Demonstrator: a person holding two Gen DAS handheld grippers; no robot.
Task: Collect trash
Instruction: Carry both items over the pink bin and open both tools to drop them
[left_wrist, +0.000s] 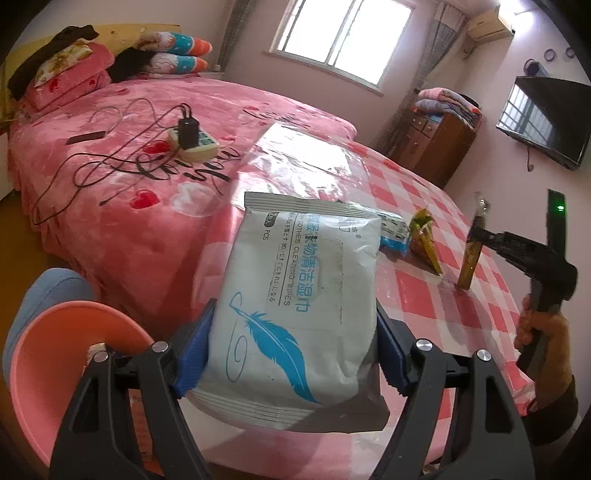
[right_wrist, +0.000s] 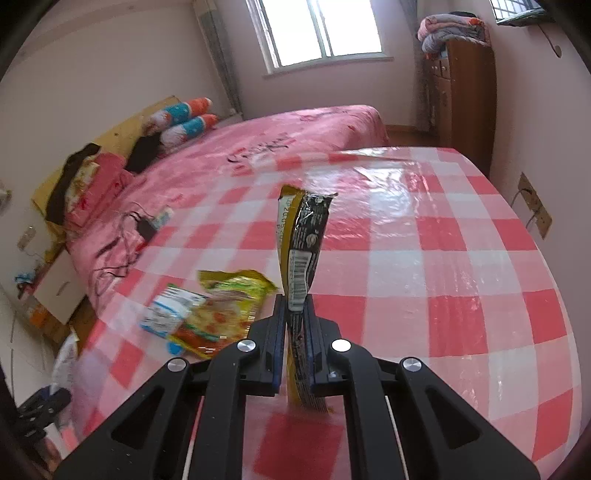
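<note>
My left gripper (left_wrist: 291, 354) is shut on a white wet-wipes pack (left_wrist: 295, 291) with a blue feather print, held up beside the table edge and next to a pink bin (left_wrist: 70, 354). My right gripper (right_wrist: 294, 347) is shut on a black and yellow wrapper (right_wrist: 301, 240) that stands upright above the checked table (right_wrist: 424, 266). The same wrapper (left_wrist: 472, 247) shows in the left wrist view, pinched by the right gripper, which a hand (left_wrist: 543, 339) holds. A yellow noodle packet (right_wrist: 221, 310) and a blue and white packet (right_wrist: 166, 314) lie on the table to the left.
A bed with a pink cover (left_wrist: 129, 166) runs along the table's far side, with a power strip and charger (left_wrist: 188, 140) and cables on it. A wooden cabinet (right_wrist: 461, 96) stands by the far wall. A television (left_wrist: 546, 122) hangs on the wall.
</note>
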